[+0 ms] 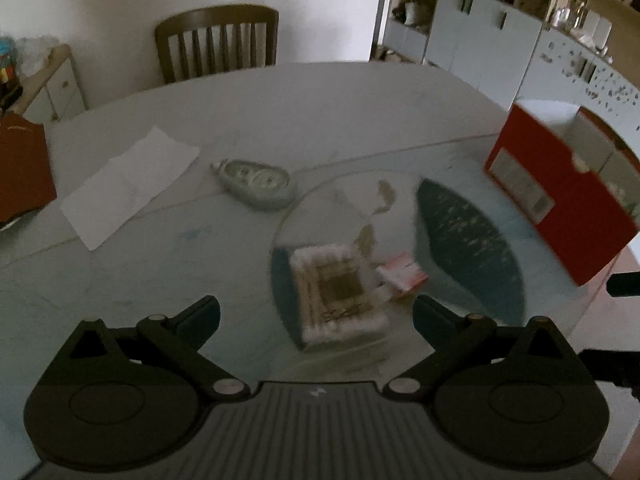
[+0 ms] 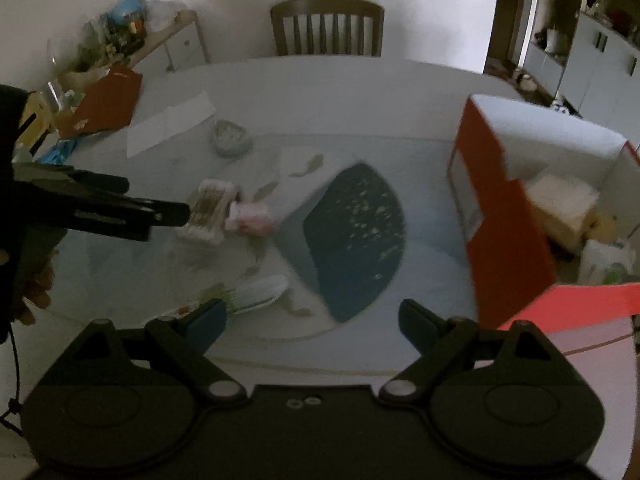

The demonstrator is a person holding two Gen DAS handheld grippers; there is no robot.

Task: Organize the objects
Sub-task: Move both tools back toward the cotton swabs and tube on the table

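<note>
A clear box of cotton swabs [image 1: 340, 300] lies on the round glass turntable [image 1: 344, 184], with a small pink-and-white packet [image 1: 402, 276] beside it on the right. My left gripper [image 1: 316, 312] is open and hovers just short of the swab box. The right wrist view shows the swab box [image 2: 210, 212], the packet [image 2: 252, 220] and the left gripper [image 2: 176, 214] at their left side. My right gripper [image 2: 312, 316] is open and empty above the turntable's near edge. A red open box [image 2: 516, 208] stands at the right, also in the left wrist view [image 1: 560, 196].
A grey oval case [image 1: 258, 182] and a white paper [image 1: 128, 188] lie on the table's far left. A white-green packet [image 2: 248, 296] lies near my right gripper's left finger. A dark blue patterned wedge [image 2: 352, 236] shows through the turntable. A wooden chair [image 2: 326, 26] stands behind the table.
</note>
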